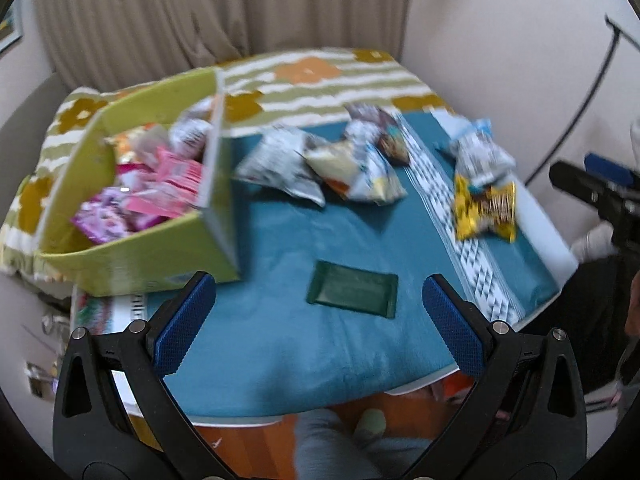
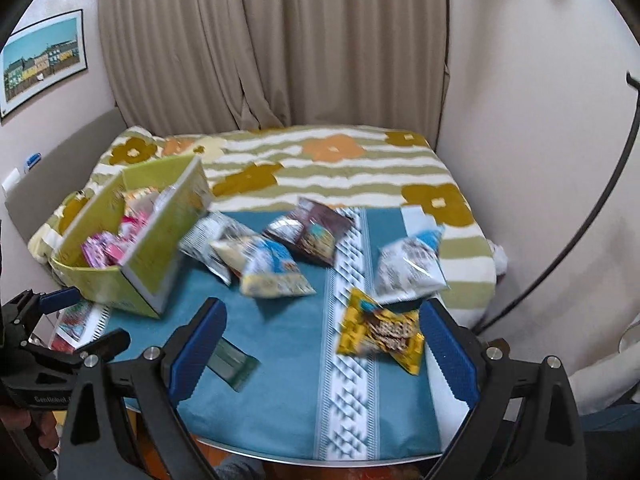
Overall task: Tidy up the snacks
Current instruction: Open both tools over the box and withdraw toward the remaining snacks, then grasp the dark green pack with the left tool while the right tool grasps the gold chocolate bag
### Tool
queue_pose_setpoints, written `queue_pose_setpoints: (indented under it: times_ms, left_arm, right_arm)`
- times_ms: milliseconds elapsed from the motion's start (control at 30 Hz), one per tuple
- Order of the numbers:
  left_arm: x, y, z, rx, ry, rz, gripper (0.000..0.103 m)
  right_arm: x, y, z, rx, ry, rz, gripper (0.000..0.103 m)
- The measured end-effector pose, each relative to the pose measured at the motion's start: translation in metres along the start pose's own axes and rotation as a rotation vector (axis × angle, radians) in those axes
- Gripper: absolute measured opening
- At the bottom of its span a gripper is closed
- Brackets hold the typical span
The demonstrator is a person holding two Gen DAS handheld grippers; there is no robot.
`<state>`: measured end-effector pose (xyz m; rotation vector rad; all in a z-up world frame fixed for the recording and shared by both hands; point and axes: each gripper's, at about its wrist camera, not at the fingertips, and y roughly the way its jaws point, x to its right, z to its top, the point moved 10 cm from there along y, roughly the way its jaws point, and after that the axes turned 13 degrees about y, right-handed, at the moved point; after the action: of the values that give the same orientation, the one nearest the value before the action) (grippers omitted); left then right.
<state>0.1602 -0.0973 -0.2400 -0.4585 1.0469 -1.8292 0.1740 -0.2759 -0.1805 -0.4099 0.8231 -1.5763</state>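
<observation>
Green flat packet (image 1: 353,293) lies ahead between the spread, empty left claw (image 1: 318,322) fingers.

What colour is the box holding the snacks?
Lime green box, clearest in the left wrist view.

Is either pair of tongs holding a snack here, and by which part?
Nothing is held. The left tongs and right tongs both stand open above the blue cloth, with nothing between their pads.

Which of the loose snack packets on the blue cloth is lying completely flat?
The dark green packet, alone at the near edge of the blue cloth. It lies flat like a thin bar; the other loose packets are puffed bags farther back.
</observation>
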Motion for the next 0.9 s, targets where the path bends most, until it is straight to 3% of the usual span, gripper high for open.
queue_pose_setpoints:
  times_ms: [267, 467, 733, 900]
  left_arm:
    - [0.026, 0.077, -0.014, -0.120, 0.051, -0.083, 0.103]
    - [0.041, 0.123, -0.024, -0.186, 0.115, -0.096, 0.103]
    - [0.048, 0.153, -0.037, -0.252, 0.157, -0.081, 0.103]
    - [0.047, 0.159, -0.038, -0.257, 0.124, -0.113, 0.103]
  right_arm:
    - [0.040, 0.049, -0.028, -0.088, 0.043, -0.045, 0.096]
    - [0.057, 0.086, -0.048, -0.151, 0.070, -0.079, 0.096]
    - [0.073, 0.112, -0.056, -0.187, 0.156, -0.108, 0.096]
    - [0.082, 0.121, -0.053, -0.180, 0.181, -0.139, 0.096]
